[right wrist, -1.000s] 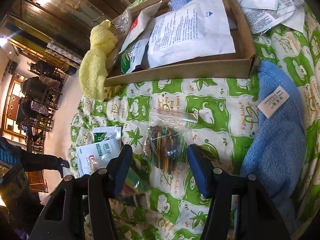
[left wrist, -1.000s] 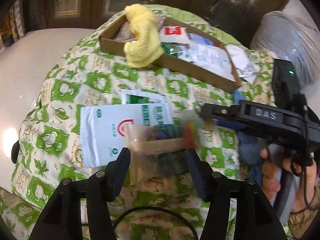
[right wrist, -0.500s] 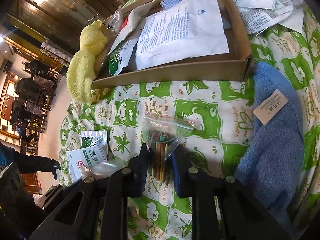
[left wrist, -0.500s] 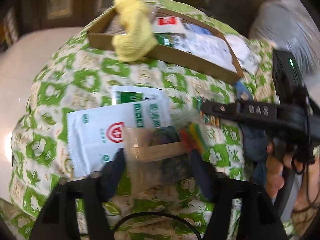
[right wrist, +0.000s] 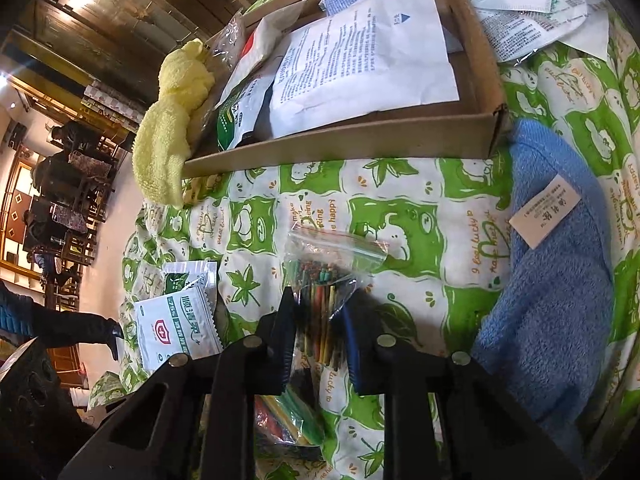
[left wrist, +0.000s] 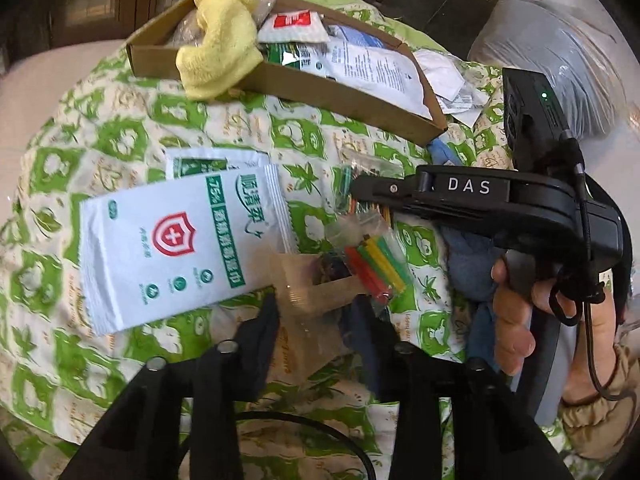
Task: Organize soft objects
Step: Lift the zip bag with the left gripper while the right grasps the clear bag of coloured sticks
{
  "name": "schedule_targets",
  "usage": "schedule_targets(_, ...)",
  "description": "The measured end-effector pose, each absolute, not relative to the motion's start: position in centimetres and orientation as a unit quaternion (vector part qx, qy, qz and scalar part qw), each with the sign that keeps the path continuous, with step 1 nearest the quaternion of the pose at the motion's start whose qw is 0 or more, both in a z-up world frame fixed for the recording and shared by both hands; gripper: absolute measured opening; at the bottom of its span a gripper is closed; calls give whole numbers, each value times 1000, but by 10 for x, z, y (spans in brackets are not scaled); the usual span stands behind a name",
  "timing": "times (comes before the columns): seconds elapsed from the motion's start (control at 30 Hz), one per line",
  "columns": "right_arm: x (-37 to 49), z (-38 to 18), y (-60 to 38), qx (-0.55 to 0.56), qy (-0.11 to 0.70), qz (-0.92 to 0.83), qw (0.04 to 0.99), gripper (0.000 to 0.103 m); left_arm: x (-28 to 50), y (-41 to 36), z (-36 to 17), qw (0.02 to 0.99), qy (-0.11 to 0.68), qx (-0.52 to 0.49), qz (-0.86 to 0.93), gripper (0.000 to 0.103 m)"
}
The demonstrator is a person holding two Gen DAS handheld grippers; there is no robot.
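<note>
On the green-patterned cloth (right wrist: 400, 208), a clear zip bag of coloured sticks (right wrist: 320, 280) lies pinched in the right gripper (right wrist: 320, 320), sticks running toward the cardboard tray (right wrist: 340, 144). The left gripper (left wrist: 316, 308) seems narrowed on another clear bag (left wrist: 316, 280). Lift each straight, keeping pads mid-bag.

Green-and-white leaf-print cloth (right wrist: 400, 216); yellow towel (left wrist: 220, 36); blue towel (right wrist: 560, 280); brown box (right wrist: 340, 144); sticks (right wrist: 320, 312), seemingly multicoloured.
</note>
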State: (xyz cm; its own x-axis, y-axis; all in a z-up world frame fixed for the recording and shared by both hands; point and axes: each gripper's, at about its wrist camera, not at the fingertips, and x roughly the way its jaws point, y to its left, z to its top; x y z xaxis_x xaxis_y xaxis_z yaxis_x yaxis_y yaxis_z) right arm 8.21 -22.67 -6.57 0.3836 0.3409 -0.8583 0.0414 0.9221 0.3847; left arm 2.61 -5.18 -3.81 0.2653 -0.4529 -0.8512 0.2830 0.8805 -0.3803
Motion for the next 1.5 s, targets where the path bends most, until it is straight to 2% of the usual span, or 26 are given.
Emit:
schedule_targets(0.27, 81, -64, -231, 189, 546, 94, 810, 21, 22, -56, -34, 787, 555, -100, -249, 42)
schedule_targets(0.37, 81, -65, -233, 197, 547, 95, 808, 21, 16, -54, -24, 780, 536, -144, -287, 42)
schedule_targets(0.53, 80, -65, -233, 195, 546, 95, 809, 21, 11, -70, -32, 786, 547, -90, -272, 41)
schedule_targets(0.6, 80, -64, -234, 195, 546, 95, 809, 21, 11, -71, -35, 785, 551, -89, -270, 27)
schedule_targets(0.63, 79, -64, -233, 193, 546, 94, 810, 21, 11, -71, -34, 787, 549, -88, -269, 16)
schedule_targets(0.87, 73, -51, -235, 206, 532, 107, 814, 16, 11, -70, -35, 794, 542, -79, -264, 9)
schedule_targets(1.2, 64, -33, -250, 240, 511, 123, 816, 16, 0, -48, 11, 820, 493, -112, -268, 9)
schedule_targets(1.5, 58, -16, -254, 226, 485, 118, 837, 16, -5, -27, 25, 834, 479, -127, -242, 9)
